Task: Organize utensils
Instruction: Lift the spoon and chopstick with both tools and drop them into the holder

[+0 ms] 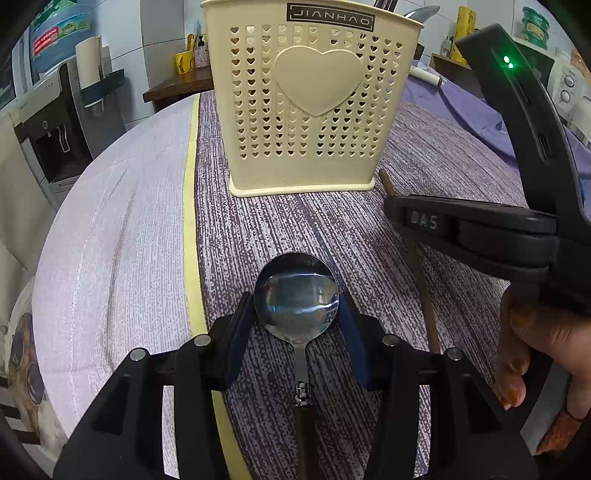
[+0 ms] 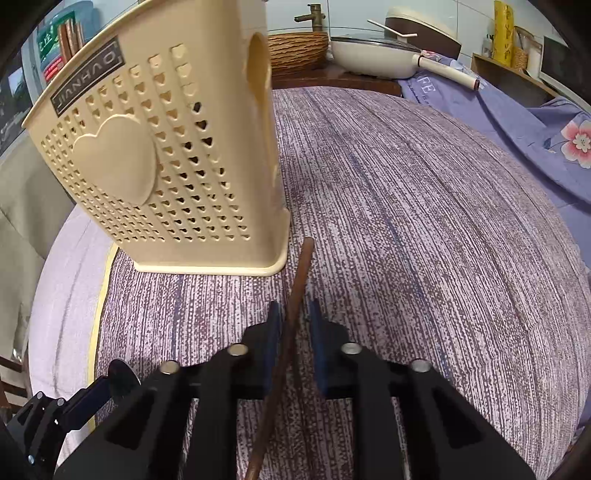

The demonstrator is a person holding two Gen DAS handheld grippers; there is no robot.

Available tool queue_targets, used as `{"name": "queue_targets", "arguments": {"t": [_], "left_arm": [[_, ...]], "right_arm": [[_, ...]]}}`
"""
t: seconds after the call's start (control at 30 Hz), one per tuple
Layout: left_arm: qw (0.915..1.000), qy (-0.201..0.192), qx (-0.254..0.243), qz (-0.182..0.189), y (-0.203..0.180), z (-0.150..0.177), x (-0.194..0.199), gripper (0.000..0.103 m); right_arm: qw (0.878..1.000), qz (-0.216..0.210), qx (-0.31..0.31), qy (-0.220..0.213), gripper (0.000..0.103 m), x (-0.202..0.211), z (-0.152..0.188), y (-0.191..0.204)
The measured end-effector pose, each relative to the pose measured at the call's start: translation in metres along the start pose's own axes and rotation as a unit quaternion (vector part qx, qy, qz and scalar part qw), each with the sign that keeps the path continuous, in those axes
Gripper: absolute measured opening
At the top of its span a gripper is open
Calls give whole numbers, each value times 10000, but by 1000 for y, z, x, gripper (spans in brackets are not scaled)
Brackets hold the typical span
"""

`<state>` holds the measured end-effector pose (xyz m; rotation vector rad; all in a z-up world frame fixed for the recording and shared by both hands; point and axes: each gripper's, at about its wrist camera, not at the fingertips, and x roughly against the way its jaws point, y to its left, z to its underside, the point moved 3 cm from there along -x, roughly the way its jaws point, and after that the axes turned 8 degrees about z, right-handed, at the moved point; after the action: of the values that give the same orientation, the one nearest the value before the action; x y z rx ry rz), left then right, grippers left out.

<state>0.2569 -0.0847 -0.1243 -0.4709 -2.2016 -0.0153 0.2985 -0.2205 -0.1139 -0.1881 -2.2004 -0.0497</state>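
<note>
A cream perforated utensil holder (image 1: 310, 103) with a heart on its front stands on the purple striped cloth; it also shows in the right wrist view (image 2: 166, 162). A metal spoon (image 1: 296, 299) with a dark handle lies on the cloth, its bowl between the pads of my left gripper (image 1: 295, 314), which touch its sides. A brown wooden chopstick (image 2: 295, 295) lies on the cloth, running between the fingers of my right gripper (image 2: 294, 317); a small gap shows on each side. The right gripper also shows from the left wrist view (image 1: 461, 229).
Utensil ends (image 1: 406, 11) stick out of the holder's top. A white pan (image 2: 373, 55) and a woven basket (image 2: 295, 48) stand at the far table edge. A lavender floral cloth (image 2: 535, 136) lies at right. A water dispenser (image 1: 55, 122) stands at left.
</note>
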Motion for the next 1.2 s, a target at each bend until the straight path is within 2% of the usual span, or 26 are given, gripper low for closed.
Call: {"name": "queue_targets", "arguments": {"t": [0.17, 0.27, 0.5, 0.77, 0.93, 1.2], "left_arm": [[10000, -94, 7, 30, 0, -2, 5, 47], [9998, -204, -21, 68, -3, -5, 15, 47], [9980, -603, 17, 186, -3, -21, 49, 47], [9939, -1062, -65, 281, -8, -39, 95, 47], [9914, -1219, -46, 475, -9, -44, 116, 47], [9897, -1297, -153, 578, -18, -58, 129, 47]], "right_arm": [[9985, -404, -344, 117, 8, -1, 1, -17], [9974, -560, -453, 27, 8, 7, 3, -26], [9903, -1101, -658, -537, 8, 55, 0, -46], [9766, -1552, -318, -1454, 7, 128, -2, -57], [9671, -1878, -252, -1695, 7, 157, -5, -64], [9604, -1940, 1, -1997, 7, 183, -17, -55]]}}
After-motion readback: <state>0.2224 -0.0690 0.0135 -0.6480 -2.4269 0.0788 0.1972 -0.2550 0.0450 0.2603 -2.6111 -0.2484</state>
